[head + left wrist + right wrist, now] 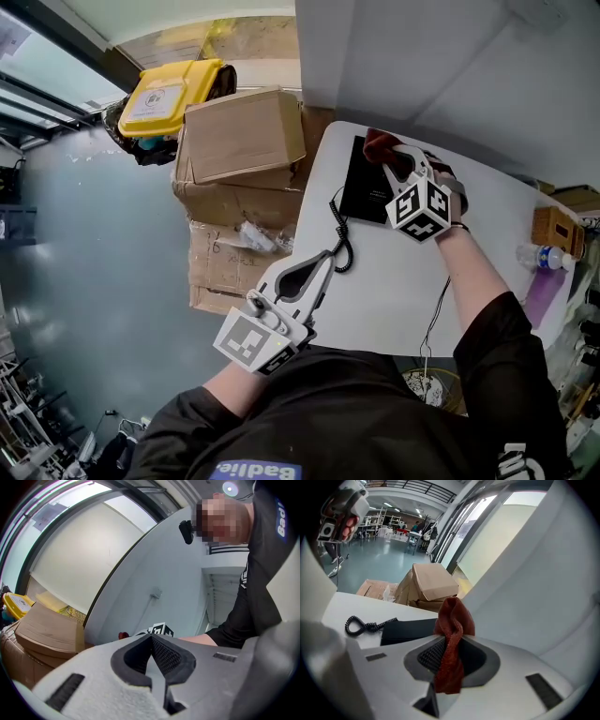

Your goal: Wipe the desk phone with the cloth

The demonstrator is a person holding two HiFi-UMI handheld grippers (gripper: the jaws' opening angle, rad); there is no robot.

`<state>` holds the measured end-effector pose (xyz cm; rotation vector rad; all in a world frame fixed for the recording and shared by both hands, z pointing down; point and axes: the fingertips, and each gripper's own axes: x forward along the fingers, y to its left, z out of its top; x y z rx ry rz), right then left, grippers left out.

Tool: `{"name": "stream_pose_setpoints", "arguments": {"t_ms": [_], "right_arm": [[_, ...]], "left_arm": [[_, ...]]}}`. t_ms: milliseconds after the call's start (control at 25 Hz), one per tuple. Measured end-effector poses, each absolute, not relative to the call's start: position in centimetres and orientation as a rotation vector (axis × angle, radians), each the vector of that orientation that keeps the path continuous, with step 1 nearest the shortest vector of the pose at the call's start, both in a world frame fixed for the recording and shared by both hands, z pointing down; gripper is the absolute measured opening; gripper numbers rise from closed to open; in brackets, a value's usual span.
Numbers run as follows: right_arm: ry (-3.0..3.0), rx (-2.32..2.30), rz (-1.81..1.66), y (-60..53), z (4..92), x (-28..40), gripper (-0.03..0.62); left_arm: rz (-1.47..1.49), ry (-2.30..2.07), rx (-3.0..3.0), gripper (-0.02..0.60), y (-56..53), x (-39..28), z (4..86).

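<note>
The black desk phone (pixel 367 186) lies flat at the far side of the white table (pixel 403 291), and its coiled cord (pixel 339 236) trails toward me. My right gripper (pixel 391 157) hovers over the phone's far edge, shut on a dark red cloth (pixel 378 143). In the right gripper view the cloth (pixel 451 641) stands up bunched between the jaws, with the phone (pixel 408 630) and cord (pixel 363 624) just beyond. My left gripper (pixel 324 257) rests at the table's left edge near the cord. Its jaws (pixel 151 638) are shut on nothing.
Stacked cardboard boxes (pixel 242 141) stand against the table's left side, with a yellow-lidded bin (pixel 170 94) behind them. A water bottle (pixel 542 257) and a small wooden box (pixel 553 228) sit at the table's right edge. A thin cable (pixel 436 309) crosses the near part.
</note>
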<state>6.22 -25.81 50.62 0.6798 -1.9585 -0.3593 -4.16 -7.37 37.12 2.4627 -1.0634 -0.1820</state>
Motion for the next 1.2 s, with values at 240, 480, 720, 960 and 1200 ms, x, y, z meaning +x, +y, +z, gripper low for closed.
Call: {"name": "stream_pose_setpoints", "arguments": {"t_ms": [240, 480, 720, 960, 1200], "right_arm": [[-1.943, 0.65, -0.366, -28.0, 52.0, 7.1, 0.084], [-1.956, 0.615, -0.346, -27.1, 53.9, 7.2, 0.084], [-1.972, 0.603, -0.325, -24.6, 54.9, 6.9, 0.083], [-1.984, 0.589, -0.289, -21.3, 56.5, 6.5, 0.084], [-1.991, 0.562, -0.25, -17.5, 58.1, 6.1, 0.083]], "left_arm": [[-0.182, -1.083, 2.447, 0.014, -8.4, -3.5, 39.0], [-0.18, -1.088, 2.429, 0.014, -8.6, -3.0, 40.0], [-0.148, -1.064, 2.432, 0.014, -7.8, -2.5, 40.6], [-0.135, -1.051, 2.451, 0.014, -7.1, -2.5, 40.0], [-0.095, -1.03, 2.463, 0.014, -5.5, -2.9, 40.1]]}}
